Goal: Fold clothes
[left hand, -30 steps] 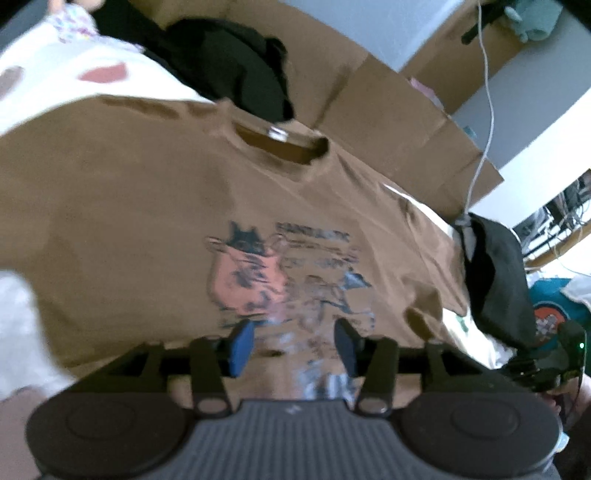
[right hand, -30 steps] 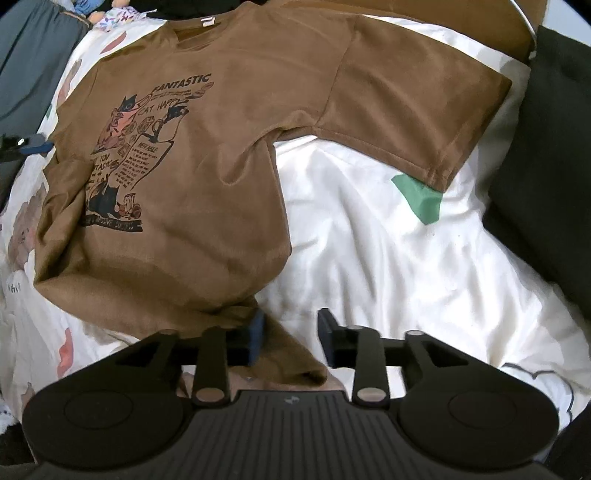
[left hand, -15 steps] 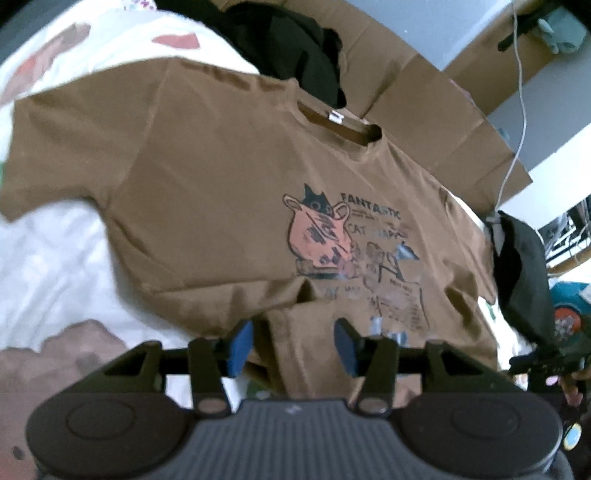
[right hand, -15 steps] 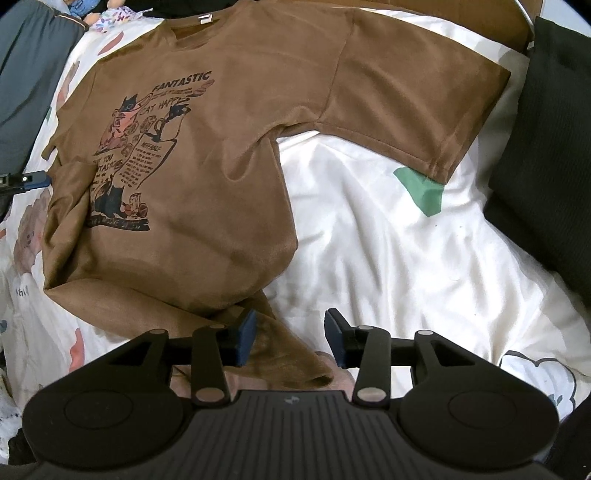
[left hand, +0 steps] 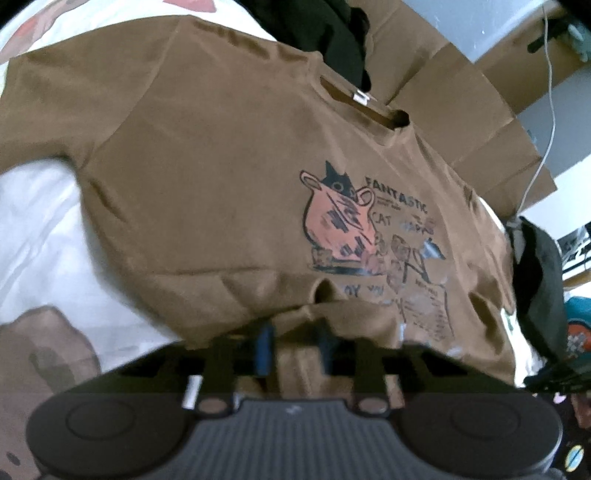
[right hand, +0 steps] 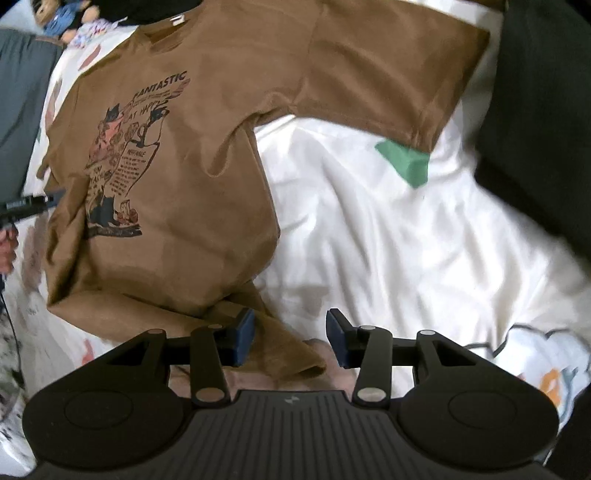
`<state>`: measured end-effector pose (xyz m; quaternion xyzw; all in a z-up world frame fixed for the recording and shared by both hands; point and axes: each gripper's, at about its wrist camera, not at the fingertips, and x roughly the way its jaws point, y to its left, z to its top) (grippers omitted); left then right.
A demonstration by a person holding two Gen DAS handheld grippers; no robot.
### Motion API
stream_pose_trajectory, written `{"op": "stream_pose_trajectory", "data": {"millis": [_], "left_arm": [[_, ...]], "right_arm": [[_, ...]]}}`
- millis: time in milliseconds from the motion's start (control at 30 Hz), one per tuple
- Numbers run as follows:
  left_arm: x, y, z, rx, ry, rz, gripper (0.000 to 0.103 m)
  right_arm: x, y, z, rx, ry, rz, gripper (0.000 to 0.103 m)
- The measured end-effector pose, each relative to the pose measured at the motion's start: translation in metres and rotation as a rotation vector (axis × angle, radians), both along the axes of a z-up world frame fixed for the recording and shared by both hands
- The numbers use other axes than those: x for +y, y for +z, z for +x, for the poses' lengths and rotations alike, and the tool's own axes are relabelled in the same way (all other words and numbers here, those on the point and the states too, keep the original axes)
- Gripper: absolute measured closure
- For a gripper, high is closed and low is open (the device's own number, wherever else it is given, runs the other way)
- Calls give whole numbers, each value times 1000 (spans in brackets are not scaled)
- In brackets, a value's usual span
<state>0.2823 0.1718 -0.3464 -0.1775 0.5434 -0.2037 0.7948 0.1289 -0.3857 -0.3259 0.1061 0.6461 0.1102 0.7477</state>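
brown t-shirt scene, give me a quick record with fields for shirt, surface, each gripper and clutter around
shirt: brown t-shirt lying print side up, one sleeve spread out sideways
print: cat graphic with the word FANTASTIC
surface: white patterned bedsheet
left gripper: closing on the bunched hem of the shirt
right gripper: jaws opening, a hem corner lies between them, pads not pressing it
clutter: black garment and cardboard beyond the collar

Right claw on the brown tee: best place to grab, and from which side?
Take the tee by its near hem corner, coming down from above. That corner lies bunched between the right claw's open pads, raised off the sheet, so it pinches cleanly.
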Motion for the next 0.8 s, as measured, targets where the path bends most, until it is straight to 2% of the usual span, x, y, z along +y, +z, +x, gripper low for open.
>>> {"op": "stream_pose_trajectory", "data": {"millis": [200,400,533,600,700,800], "left_arm": [[15,23,-24,-54,-24,-48,96],[23,30,-34,-68,-5,-53,97],[28,28,-27,-75,30,1,88],[28,26,-21,-81,35,-2,83],[21,23,-9,-87,13,16,69],[9,13,2,-89,-16,45,65]], "right_arm": [[2,-7,-3,7,3,9,55],[5,-12,-5,12,2,14,55],[4,-13,-6,13,-2,16,55],[3,-13,-5,15,-4,17,55],[3,-14,-6,20,-4,16,54],[1,-14,-8,24,-7,15,53]]}}
